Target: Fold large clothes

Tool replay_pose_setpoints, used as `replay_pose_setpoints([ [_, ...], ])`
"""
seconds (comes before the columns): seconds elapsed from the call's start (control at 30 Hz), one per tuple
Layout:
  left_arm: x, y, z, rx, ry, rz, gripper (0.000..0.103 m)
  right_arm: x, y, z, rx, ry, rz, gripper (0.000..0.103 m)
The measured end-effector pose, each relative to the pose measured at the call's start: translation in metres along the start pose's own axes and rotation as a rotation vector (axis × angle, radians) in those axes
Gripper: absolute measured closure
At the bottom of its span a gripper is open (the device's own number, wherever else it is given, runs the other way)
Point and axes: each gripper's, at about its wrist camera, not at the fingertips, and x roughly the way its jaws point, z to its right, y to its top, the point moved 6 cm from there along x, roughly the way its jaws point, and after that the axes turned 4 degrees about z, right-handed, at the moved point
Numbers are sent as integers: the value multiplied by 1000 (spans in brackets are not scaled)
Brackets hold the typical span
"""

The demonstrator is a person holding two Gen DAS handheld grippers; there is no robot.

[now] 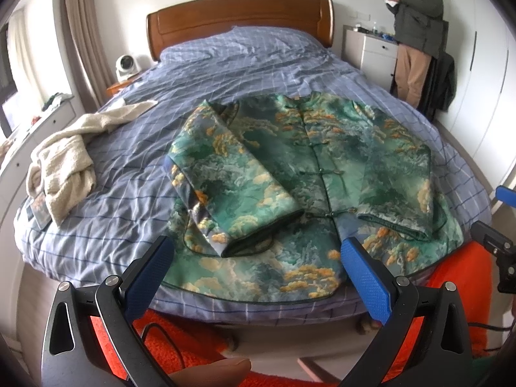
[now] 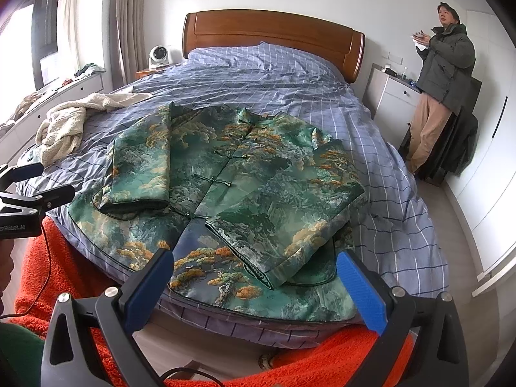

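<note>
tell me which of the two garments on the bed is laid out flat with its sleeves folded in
The green patterned jacket near the foot of the bed: it lies flat, both sleeves folded across its buttoned front. The cream fleece garment lies in a crumpled heap beside it.

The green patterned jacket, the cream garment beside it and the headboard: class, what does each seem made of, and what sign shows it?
Green patterned jacket with knot buttons: likely silky brocade, from its slight sheen and woven-looking landscape. Cream garment: seemingly fleece or terry, with a nubby matte pile. Headboard: apparently varnished wood, a glossy reddish-brown.
</note>
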Motion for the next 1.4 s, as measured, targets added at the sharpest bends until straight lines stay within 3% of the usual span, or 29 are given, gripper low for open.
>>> replay_pose_setpoints([
  [0.73, 16, -5, -6, -4, 30, -33, 0, 16, -6, 4, 25, 6, -44, 0],
  [1.4, 16, -4, -6, -8, 24, -30, 0, 15, -1, 0, 7, -5, -30, 0],
])
